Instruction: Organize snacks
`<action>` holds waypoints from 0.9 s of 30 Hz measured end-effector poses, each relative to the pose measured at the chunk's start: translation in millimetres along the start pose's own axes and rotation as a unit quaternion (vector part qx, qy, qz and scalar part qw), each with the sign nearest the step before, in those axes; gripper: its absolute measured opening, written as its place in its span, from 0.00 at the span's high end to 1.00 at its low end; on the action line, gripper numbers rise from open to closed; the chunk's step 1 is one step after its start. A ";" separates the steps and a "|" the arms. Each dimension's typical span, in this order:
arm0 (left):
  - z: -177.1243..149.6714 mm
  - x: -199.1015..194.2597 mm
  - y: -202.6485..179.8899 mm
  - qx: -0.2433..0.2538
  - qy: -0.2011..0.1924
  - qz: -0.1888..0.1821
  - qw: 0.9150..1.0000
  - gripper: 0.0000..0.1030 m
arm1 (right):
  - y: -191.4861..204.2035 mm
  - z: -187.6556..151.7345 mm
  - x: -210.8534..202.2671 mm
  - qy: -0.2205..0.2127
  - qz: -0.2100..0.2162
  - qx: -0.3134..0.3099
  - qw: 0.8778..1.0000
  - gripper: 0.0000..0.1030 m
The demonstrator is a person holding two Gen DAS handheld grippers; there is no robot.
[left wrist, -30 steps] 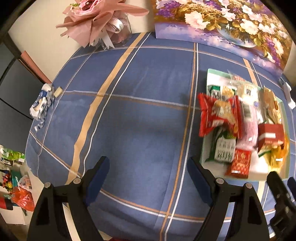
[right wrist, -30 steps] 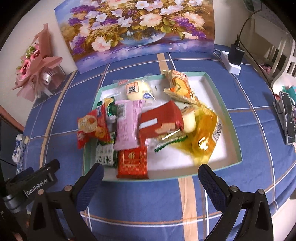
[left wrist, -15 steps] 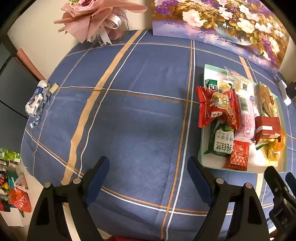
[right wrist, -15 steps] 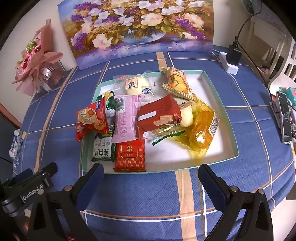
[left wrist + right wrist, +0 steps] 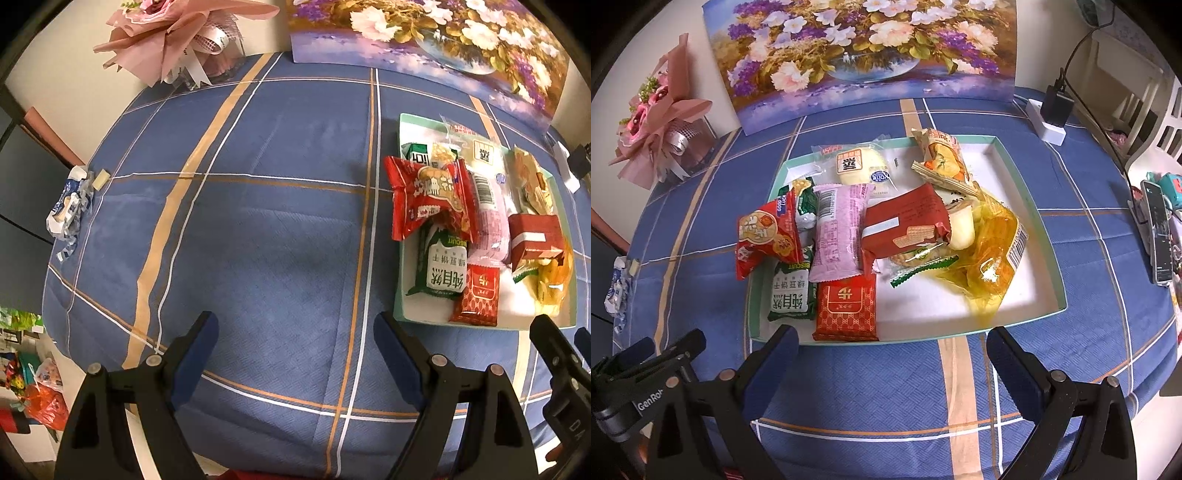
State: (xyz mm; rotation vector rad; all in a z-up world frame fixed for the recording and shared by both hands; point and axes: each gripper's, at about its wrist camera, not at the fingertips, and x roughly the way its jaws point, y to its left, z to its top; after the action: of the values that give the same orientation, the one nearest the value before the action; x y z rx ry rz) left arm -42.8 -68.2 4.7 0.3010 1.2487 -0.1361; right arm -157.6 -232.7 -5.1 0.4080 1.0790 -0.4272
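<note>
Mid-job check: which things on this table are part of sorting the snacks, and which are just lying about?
Job: tray; red snack bag; pink packet; green biscuit pack; yellow bag; open right gripper.

Lying about: bouquet; flower painting; phone; charger.

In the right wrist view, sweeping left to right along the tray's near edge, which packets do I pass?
Green biscuit packet → red patterned packet → yellow bag, all inside the tray.
</note>
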 end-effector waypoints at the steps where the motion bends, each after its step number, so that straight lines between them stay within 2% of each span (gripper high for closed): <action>1: -0.3 0.2 -0.9 0.002 0.000 0.001 1.000 0.16 | 0.1 0.1 0.1 0.000 0.000 0.000 1.000 0.00; 27: 0.0 5.1 -2.7 0.003 0.009 -0.003 1.000 0.16 | -1.8 0.1 0.8 0.001 -0.005 0.003 1.000 0.00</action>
State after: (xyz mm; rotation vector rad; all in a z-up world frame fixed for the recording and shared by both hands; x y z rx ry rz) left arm -41.9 -70.4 -0.5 0.3035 1.2679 -0.1421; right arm -158.2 -234.4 -6.0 0.4077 1.0814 -0.4382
